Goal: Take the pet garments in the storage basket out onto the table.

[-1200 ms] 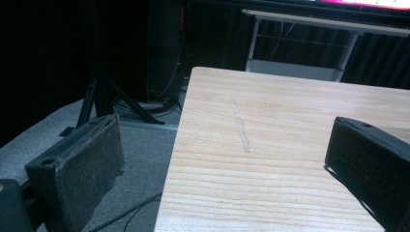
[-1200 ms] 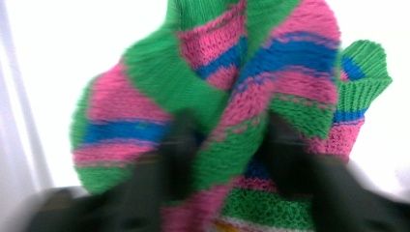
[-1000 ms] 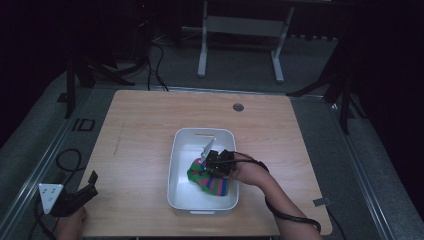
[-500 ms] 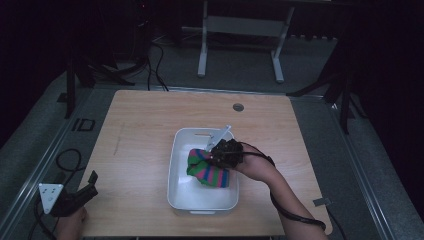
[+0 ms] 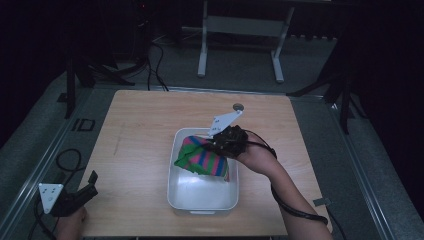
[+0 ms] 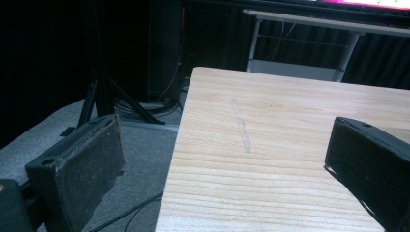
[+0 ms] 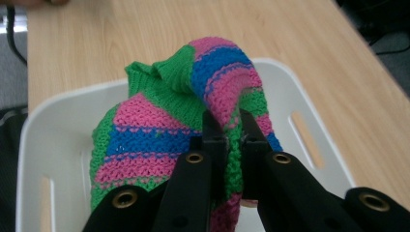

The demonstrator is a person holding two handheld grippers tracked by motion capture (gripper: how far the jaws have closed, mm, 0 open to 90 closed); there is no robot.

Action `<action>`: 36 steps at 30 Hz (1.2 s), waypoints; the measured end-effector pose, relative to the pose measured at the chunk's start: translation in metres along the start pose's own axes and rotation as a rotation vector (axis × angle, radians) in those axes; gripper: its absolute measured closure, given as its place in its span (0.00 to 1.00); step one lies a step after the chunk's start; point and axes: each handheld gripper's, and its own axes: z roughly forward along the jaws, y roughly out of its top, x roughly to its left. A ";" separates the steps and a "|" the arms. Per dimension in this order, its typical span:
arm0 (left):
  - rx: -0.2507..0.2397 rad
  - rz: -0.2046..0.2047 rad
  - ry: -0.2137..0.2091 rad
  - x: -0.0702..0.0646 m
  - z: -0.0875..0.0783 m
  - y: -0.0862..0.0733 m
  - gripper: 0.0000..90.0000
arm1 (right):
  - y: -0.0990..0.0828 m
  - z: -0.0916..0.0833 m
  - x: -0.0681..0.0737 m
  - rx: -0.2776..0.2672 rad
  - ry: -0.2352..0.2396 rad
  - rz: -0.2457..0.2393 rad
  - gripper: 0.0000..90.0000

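Striped knitted cloth (image 7: 193,125) is pinched in the right gripper (image 7: 227,133) over the white bin (image 5: 202,200), hanging slantwise, green edge leftward; left gripper (image 5: 75,197) gapes empty at the wooden table's (image 6: 290,145) corner; dark room beyond.

The letters "ID" stand on the grey floor (image 5: 60,131) just left of the bench (image 5: 145,135).

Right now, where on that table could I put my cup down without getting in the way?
The wooden table is bare left of the white bin, and along the far edge by the small round hole. It is crowded at the bin, where the right claw pinches the striped knit cloth.
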 end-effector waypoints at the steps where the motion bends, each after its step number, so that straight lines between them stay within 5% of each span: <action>1: 0.000 0.000 0.000 0.000 0.000 0.000 0.01 | 0.000 0.000 0.000 0.000 0.000 0.000 0.95; 6: -0.001 0.000 -0.001 0.000 0.000 0.000 0.01 | 0.015 -0.019 -0.004 -0.069 -0.009 0.014 0.95; 24: 0.000 -0.003 -0.001 0.000 0.000 0.000 0.01 | 0.054 -0.063 -0.005 -0.161 -0.060 -0.011 0.95; 36: 0.002 0.001 0.000 0.000 0.000 0.000 0.01 | 0.044 -0.097 -0.021 -0.183 -0.124 0.026 0.95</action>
